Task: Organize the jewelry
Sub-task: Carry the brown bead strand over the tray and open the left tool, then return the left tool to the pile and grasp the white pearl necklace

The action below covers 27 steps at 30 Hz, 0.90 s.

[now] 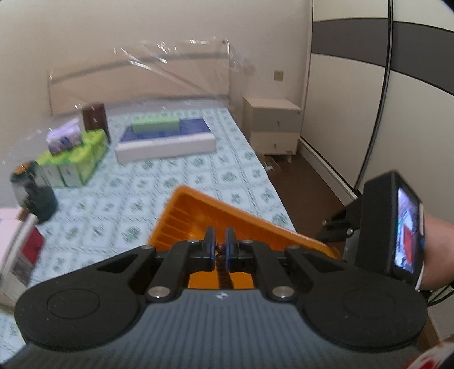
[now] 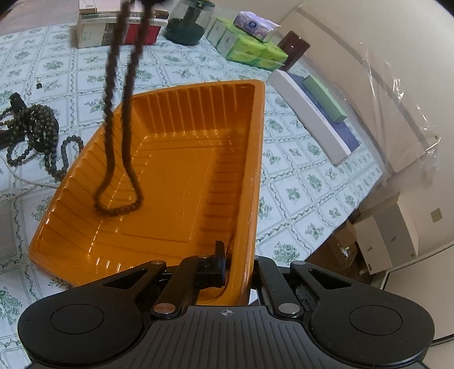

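Observation:
My left gripper (image 1: 220, 244) is shut on a dark brown bead necklace (image 1: 223, 269). The necklace hangs down in a long loop (image 2: 117, 170) over the orange plastic tray (image 2: 170, 181), its lowest part at or just above the tray floor. My right gripper (image 2: 238, 266) is shut on the tray's near right rim (image 2: 244, 255); one finger is inside the tray, the other is hidden behind the wall. A pile of dark bead strands (image 2: 37, 133) and a pearl strand (image 2: 25, 181) lie on the floral cloth left of the tray.
Green tissue packs (image 2: 249, 51), a dark jar (image 2: 187, 25), boxes (image 2: 113, 31) and a flat white box with a green case (image 2: 317, 110) lie on the bed. A nightstand (image 1: 272, 127) and wardrobe (image 1: 369, 113) stand to the right, past the bed's edge.

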Motion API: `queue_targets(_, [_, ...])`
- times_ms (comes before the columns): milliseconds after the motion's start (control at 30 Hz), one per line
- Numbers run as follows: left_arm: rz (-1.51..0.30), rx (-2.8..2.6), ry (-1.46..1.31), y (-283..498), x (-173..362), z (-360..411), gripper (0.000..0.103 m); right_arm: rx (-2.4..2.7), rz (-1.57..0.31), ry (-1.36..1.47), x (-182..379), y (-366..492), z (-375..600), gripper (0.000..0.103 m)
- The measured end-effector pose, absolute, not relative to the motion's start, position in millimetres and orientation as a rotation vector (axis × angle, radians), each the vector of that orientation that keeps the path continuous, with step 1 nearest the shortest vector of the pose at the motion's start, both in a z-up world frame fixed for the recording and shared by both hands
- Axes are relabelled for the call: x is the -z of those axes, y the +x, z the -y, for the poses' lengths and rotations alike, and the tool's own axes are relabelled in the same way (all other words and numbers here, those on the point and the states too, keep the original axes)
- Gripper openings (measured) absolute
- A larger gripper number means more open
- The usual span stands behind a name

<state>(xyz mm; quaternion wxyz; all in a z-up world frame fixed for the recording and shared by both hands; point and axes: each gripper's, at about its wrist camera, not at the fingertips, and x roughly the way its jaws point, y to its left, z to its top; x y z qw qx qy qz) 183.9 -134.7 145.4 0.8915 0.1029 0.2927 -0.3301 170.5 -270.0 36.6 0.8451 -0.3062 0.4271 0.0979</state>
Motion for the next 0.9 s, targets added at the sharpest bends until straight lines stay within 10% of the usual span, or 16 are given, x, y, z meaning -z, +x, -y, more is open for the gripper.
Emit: queue_targets(900, [-0.694, 0.514, 0.183, 183, -107, 66, 0.028, -0.203, -0.902, -0.607, -34, 171, 275, 0.003])
